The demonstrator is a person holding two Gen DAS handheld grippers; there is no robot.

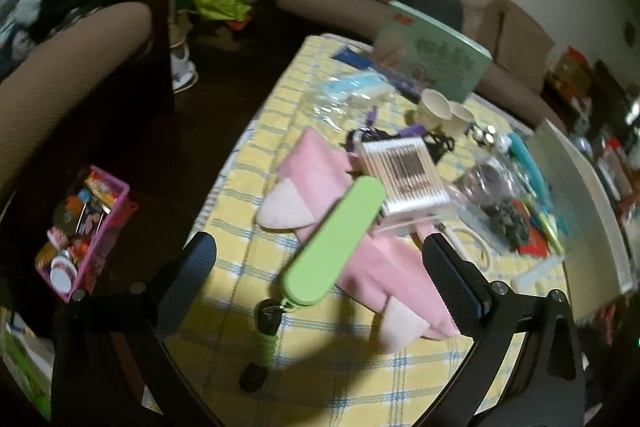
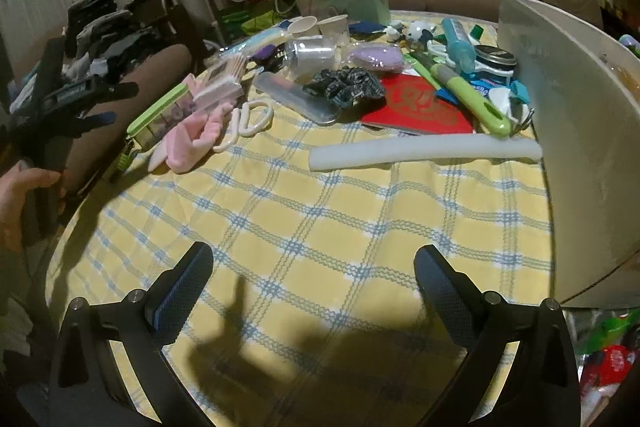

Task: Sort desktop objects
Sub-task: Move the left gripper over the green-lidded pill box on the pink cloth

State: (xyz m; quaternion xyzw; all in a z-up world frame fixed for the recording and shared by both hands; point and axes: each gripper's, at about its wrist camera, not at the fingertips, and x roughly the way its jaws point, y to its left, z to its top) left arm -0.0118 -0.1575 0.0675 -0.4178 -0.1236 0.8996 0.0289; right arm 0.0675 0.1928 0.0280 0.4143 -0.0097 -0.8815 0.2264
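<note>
Both grippers, left [image 1: 316, 269] and right [image 2: 314, 279], gape wide over the bench [image 2: 320, 211]; the swab box [image 1: 404, 179] shows a barcode (text blurred).

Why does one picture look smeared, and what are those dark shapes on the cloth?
Left wrist view: motion blur smears the green case and pink socks. Right wrist view: sharper; gripper shadows fall on the checked tablecloth. Both bend at the fisheye edges.
</note>
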